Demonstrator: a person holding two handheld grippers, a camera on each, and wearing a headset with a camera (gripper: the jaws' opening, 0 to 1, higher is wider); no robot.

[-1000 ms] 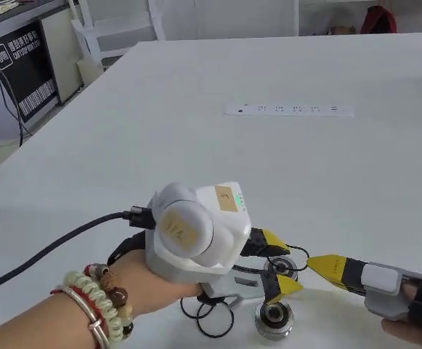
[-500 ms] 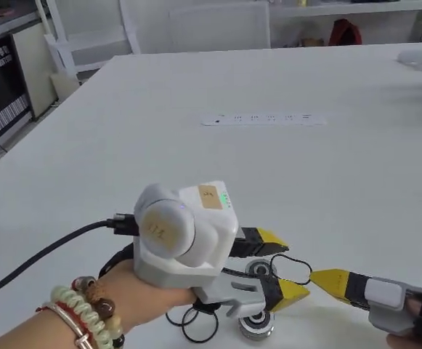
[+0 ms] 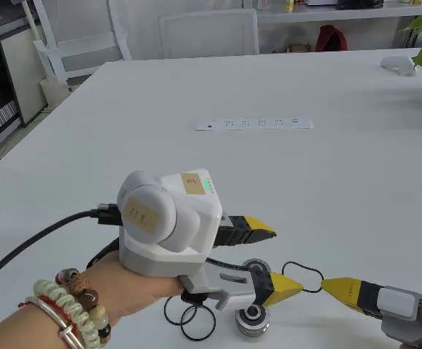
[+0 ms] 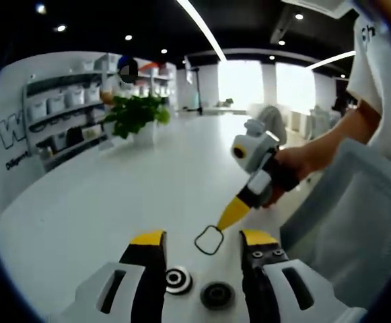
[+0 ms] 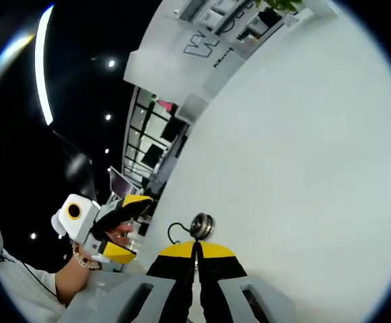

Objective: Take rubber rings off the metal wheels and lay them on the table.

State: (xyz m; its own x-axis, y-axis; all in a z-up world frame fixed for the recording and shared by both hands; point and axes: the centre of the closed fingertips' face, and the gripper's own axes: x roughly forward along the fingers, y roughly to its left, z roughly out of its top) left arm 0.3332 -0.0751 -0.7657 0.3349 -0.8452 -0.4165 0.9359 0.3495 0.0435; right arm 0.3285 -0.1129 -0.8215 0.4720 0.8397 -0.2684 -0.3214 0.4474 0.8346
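The right gripper (image 3: 328,285), pinched shut on a ring (image 3: 303,277), holds it just right of the wheel (image 3: 256,268), which the wide-open left gripper (image 3: 287,259) straddles, probably to brace it

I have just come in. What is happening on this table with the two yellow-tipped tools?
A person works at a white table with two handheld grippers. The right gripper is shut on a black rubber ring, which looks free of the two metal wheels. The left gripper is open, its jaws close to those wheels. More rings already lie on the table beside it.
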